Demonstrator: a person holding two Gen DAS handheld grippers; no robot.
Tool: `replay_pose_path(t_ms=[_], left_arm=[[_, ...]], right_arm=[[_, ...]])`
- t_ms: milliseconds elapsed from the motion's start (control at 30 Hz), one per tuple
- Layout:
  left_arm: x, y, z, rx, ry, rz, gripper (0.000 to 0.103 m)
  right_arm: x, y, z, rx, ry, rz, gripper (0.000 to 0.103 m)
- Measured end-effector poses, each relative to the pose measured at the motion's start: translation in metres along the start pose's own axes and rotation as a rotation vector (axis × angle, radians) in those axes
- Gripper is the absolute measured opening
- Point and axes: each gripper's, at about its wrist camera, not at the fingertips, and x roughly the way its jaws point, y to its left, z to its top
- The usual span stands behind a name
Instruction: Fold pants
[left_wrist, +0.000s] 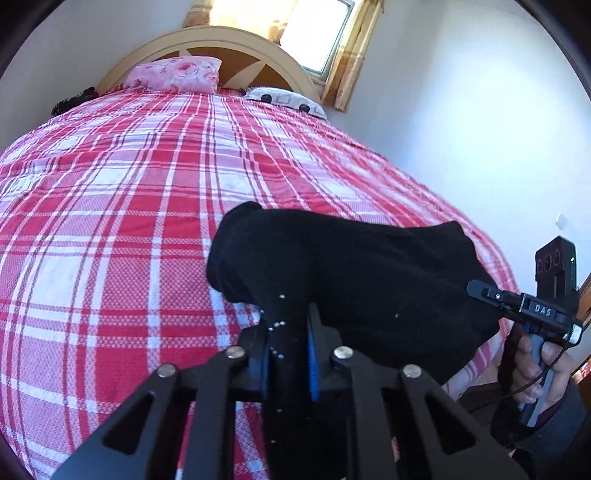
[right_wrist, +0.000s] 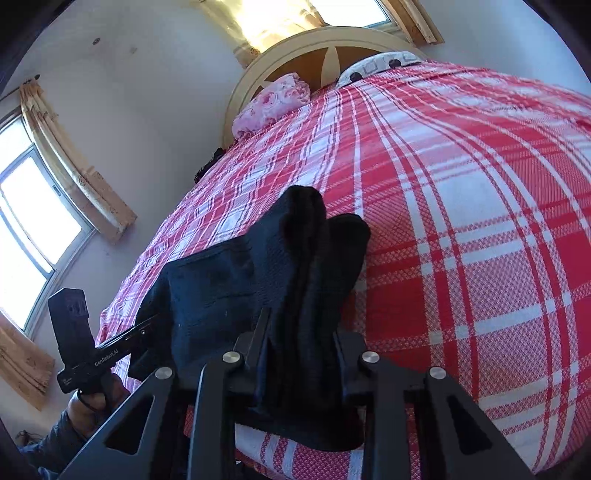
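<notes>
Fabric is bunched right between the fingers on both sides: the left gripper (left_wrist: 286, 325) is pinching a thick wad of the black knit pants (left_wrist: 354, 273), and the right gripper (right_wrist: 301, 339) is clamped on another wad of the same cloth, which stands up in two lumpy folds just past its fingertips. The rest of the pants sags between the two grippers and rests on the near edge of the red and white plaid bedspread (left_wrist: 110, 229).

What worries me is that neither grip looks like a clean edge or corner. It's a handful, so layers could slip out unevenly once the cloth is pulled taut, and the fold would come out crooked. Being this close to the edge, the slack part could also slide off the bed.

Farther out, the pink floral pillow (left_wrist: 173, 75) sits by the cream arched headboard (left_wrist: 207, 40), well clear.
</notes>
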Motion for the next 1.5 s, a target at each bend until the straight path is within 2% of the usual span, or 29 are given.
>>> replay_pose_path(t_ms=[133,300,500,667,767,867,933,1000,1033,1067,1200,1267,1367,1500], left_arm=[[-0.021,0.014,0.004,-0.017,-0.032,-0.001,0.013],[-0.044,0.044,0.014,-0.040,-0.084,0.066,0.013],[-0.074,0.094,0.032,-0.069,-0.145,0.181,0.013],[-0.096,0.137,0.039,-0.115,-0.182,0.269,0.013],[-0.097,0.159,0.042,-0.118,-0.192,0.320,0.013],[-0.086,0.180,0.043,-0.150,-0.164,0.341,0.014],[-0.076,0.191,0.041,-0.168,-0.129,0.360,0.022],[-0.071,0.196,0.035,-0.176,-0.115,0.404,0.039],[-0.070,0.197,0.032,-0.174,-0.113,0.433,0.053],[-0.068,0.197,0.030,-0.172,-0.111,0.450,0.061],[-0.067,0.202,0.025,-0.198,-0.088,0.440,0.070],[-0.067,0.203,0.025,-0.203,-0.083,0.453,0.076],[-0.065,0.204,0.024,-0.208,-0.073,0.462,0.077],[-0.067,0.204,0.022,-0.213,-0.075,0.472,0.080]], right_arm=[[-0.005,0.015,0.004,-0.029,-0.024,0.016,0.028],[0.021,0.042,0.019,-0.056,0.011,0.057,0.027],[0.082,0.113,0.054,-0.160,0.069,0.110,0.027],[0.144,0.165,0.081,-0.186,0.121,0.155,0.027],[0.182,0.197,0.088,-0.227,0.143,0.162,0.027],[0.212,0.215,0.090,-0.219,0.163,0.166,0.027],[0.232,0.220,0.089,-0.214,0.195,0.144,0.027],[0.245,0.216,0.088,-0.199,0.220,0.125,0.028],[0.250,0.213,0.087,-0.184,0.237,0.121,0.028],[0.257,0.206,0.086,-0.150,0.253,0.121,0.029],[0.264,0.184,0.081,-0.080,0.281,0.117,0.040],[0.265,0.180,0.080,-0.077,0.283,0.114,0.041],[0.261,0.181,0.077,-0.093,0.270,0.082,0.050],[0.257,0.178,0.075,-0.091,0.263,0.076,0.052]])
